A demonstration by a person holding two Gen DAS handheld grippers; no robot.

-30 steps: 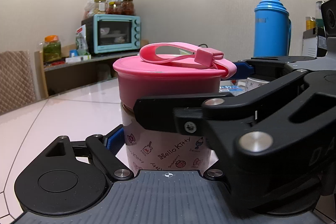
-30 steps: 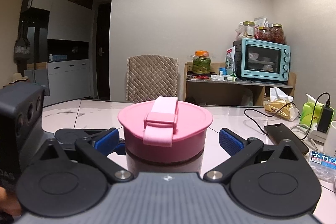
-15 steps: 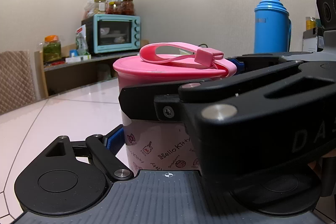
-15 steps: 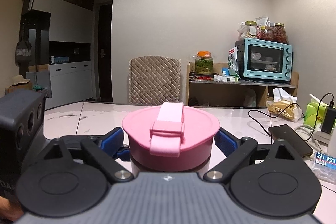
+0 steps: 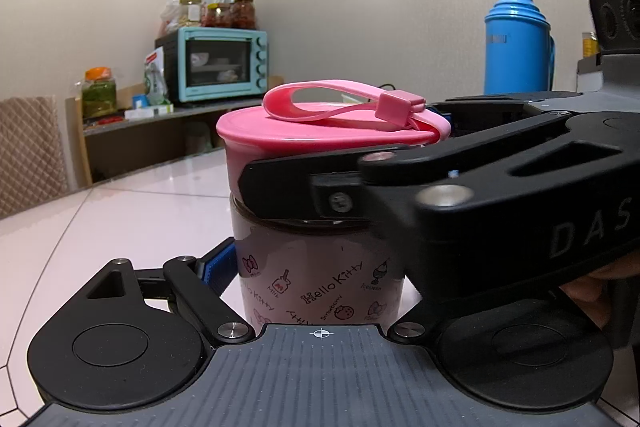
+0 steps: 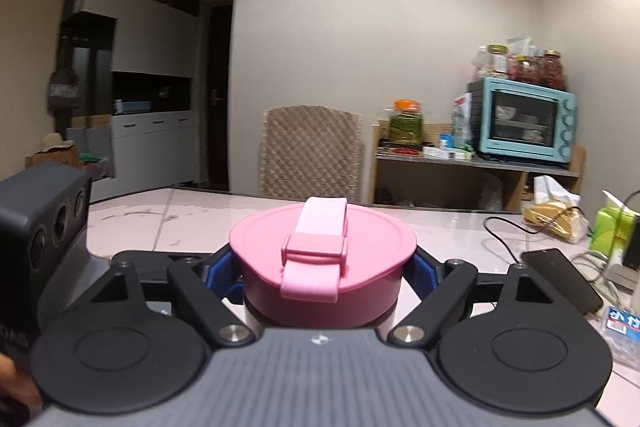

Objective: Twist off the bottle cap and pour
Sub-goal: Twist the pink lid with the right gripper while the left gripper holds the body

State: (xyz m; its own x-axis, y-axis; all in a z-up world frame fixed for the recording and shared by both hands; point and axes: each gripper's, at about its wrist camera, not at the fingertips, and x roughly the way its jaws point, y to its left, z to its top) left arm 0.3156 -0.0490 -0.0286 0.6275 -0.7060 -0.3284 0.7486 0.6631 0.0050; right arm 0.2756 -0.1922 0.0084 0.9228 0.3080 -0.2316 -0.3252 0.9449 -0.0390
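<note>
Since a second ago, your right claw (image 6: 324, 273) has clamped the pink cap (image 6: 320, 263); your left claw (image 5: 316, 267) holds the bottle (image 5: 316, 275).

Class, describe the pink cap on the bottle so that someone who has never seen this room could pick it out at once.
Start at the pale pink table and find the Hello Kitty bottle on it, held by the left gripper. The pink cap tops that bottle, clamped by the right gripper. It alone carries a lighter pink loop strap.

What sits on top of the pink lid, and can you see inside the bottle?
A pink strap loops flat across the lid, its clasp at the near rim. The lid is still on, and the bottle is opaque: contents hidden.
</note>
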